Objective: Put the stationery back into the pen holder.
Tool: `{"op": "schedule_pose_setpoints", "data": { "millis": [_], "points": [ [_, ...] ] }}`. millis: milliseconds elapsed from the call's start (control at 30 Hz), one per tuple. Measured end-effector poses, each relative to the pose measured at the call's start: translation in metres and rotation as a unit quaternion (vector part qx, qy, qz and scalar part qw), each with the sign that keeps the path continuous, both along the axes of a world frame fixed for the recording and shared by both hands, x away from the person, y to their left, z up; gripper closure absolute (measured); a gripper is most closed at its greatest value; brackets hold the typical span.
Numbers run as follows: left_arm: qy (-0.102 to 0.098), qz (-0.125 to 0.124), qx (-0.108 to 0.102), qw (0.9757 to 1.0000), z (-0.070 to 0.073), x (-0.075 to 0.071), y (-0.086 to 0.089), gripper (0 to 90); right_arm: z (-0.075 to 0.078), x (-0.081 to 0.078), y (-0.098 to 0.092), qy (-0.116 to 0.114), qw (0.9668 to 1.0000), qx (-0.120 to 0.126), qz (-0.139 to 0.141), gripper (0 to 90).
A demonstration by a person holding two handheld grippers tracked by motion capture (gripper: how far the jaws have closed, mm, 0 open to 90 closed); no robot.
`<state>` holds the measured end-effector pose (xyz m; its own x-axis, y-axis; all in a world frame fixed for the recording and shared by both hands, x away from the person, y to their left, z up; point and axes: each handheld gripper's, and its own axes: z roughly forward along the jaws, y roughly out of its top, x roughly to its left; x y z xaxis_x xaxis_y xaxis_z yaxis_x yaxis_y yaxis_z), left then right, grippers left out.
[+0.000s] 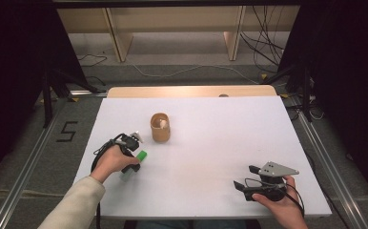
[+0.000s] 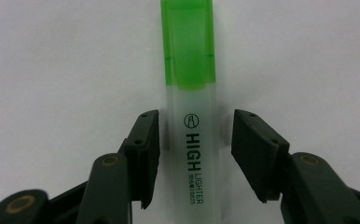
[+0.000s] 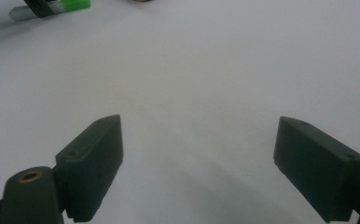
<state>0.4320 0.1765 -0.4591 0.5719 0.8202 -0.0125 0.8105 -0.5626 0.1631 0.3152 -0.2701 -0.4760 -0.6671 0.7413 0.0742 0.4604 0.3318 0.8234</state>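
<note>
The left gripper [image 2: 194, 140] has its fingers [image 2: 143, 149] apart, straddling the highlighter [image 2: 193, 154] without pressing: a narrow gap shows at one pad, a wider one at the other. The highlighter lies flat on the white bench [image 2: 52, 70], long axis in line with the gripper's reach, green cap [image 2: 187, 42] pointing away from the hand. Closing across the translucent barrel should secure it. In the high view, the brown cup [image 1: 160, 127] stands near. The right gripper [image 1: 245, 179] rests well apart, fingers [image 3: 92, 163] spread wide and empty.
</note>
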Motion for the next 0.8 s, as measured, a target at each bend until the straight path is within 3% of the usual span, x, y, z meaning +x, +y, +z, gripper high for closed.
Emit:
{"op": "schedule_pose_setpoints", "data": {
  "millis": [800],
  "points": [
    [0.011,0.006,-0.001,0.9999,-0.0007,0.0030,0.0011,65.9,-0.0001,0.0000,0.0002,-0.001,1.0000,0.000,0.001,16.5]
  ]
}}
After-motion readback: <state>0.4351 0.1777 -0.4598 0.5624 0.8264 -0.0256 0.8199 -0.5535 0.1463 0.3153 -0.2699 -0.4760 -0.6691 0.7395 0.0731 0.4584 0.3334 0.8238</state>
